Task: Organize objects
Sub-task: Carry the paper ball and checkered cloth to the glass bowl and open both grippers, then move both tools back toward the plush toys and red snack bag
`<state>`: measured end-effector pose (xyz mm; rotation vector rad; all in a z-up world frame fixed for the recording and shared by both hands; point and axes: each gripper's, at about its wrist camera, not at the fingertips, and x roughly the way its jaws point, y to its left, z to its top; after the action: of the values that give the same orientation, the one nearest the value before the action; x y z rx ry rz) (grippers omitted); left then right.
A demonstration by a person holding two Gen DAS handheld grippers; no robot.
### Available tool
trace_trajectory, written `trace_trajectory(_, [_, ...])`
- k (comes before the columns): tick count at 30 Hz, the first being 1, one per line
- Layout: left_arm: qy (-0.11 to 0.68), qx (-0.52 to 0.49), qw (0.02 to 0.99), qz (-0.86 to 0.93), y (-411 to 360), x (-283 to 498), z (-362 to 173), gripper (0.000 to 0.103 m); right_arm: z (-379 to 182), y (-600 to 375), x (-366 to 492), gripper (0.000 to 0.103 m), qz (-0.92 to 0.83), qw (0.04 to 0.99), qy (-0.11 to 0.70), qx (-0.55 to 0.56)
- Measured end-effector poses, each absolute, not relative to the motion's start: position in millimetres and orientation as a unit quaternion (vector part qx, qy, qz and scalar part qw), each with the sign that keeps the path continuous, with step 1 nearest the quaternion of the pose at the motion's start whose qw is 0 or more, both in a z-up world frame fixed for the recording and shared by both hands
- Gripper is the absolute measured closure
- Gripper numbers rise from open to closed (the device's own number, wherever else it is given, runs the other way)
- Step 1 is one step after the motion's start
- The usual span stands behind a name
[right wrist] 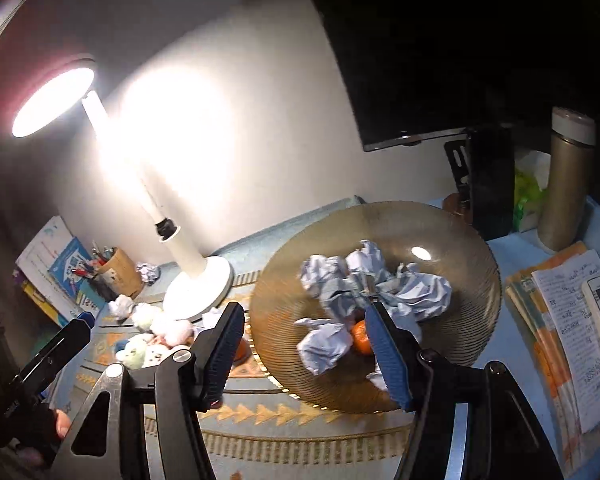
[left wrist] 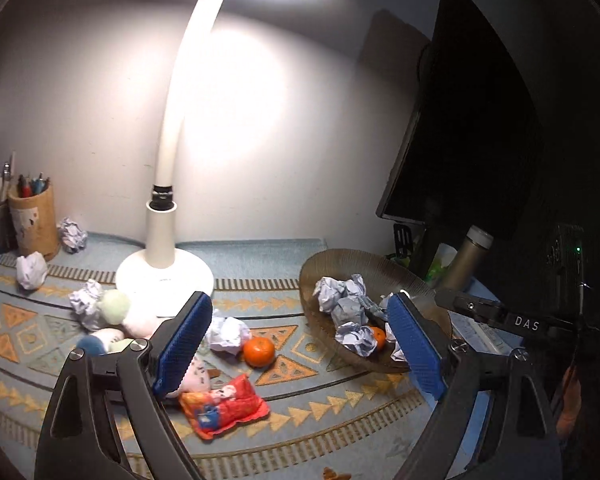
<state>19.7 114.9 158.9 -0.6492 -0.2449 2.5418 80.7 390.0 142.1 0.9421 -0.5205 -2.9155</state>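
The left gripper is spread wide over the mat with nothing between its pads, a red pouch just below. The right gripper gapes empty at the bowl rim. Beyond lie an orange (loose), paper balls in the bowl, then the lamp.

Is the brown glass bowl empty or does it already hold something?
Not empty. The bowl holds several crumpled paper balls and an orange partly hidden among them.
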Motion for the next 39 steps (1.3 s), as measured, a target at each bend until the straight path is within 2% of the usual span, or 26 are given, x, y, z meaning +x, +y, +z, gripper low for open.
trace_trajectory(5, [-0.120,-0.219,0.171,0.953,38.8,51.5,135.6,0.014,134.2,330.6,90.0,0.039,-0.931,0.089,-0.165,0.315])
trace_trajectory(10, [-0.113,-0.290,0.104,0.945,5.0,41.6,62.7,0.015,67.1,273.2,76.2,0.039,-0.913,0.116,-0.136,0.367])
trace_trajectory(14, [-0.116,-0.315,0.100,0.937,-5.2,36.2,37.7,0.016,29.2,253.8,65.9,0.039,-0.907,0.126,-0.115,0.386])
trace_trajectory(20, [-0.069,-0.326,0.110,0.936,14.1,33.9,35.7,0.016,12.9,246.5,58.6,0.039,-0.901,0.124,-0.101,0.404])
trace_trajectory(24, [-0.070,-0.333,0.149,0.929,16.4,30.1,41.7,0.016,9.1,241.3,46.5,0.039,-0.883,0.151,-0.103,0.432])
trace_trajectory(27, [-0.065,-0.319,0.183,0.928,17.2,14.8,66.1,0.016,12.6,233.7,24.2,0.039,-0.872,0.171,-0.089,0.450])
trace_trajectory(31, [-0.012,-0.299,0.227,0.927,32.2,-26.1,96.4,0.014,17.6,221.4,-4.9,0.039,-0.877,0.169,-0.046,0.448])
trace_trajectory(35, [-0.012,-0.340,0.241,0.909,39.3,-70.2,88.2,0.014,10.0,214.3,-12.5,0.039,-0.864,0.193,-0.049,0.463])
trace_trajectory(39, [-0.025,-0.381,0.273,0.883,47.2,-78.1,64.5,0.014,12.7,204.7,14.2,0.038,-0.845,0.241,-0.045,0.476])
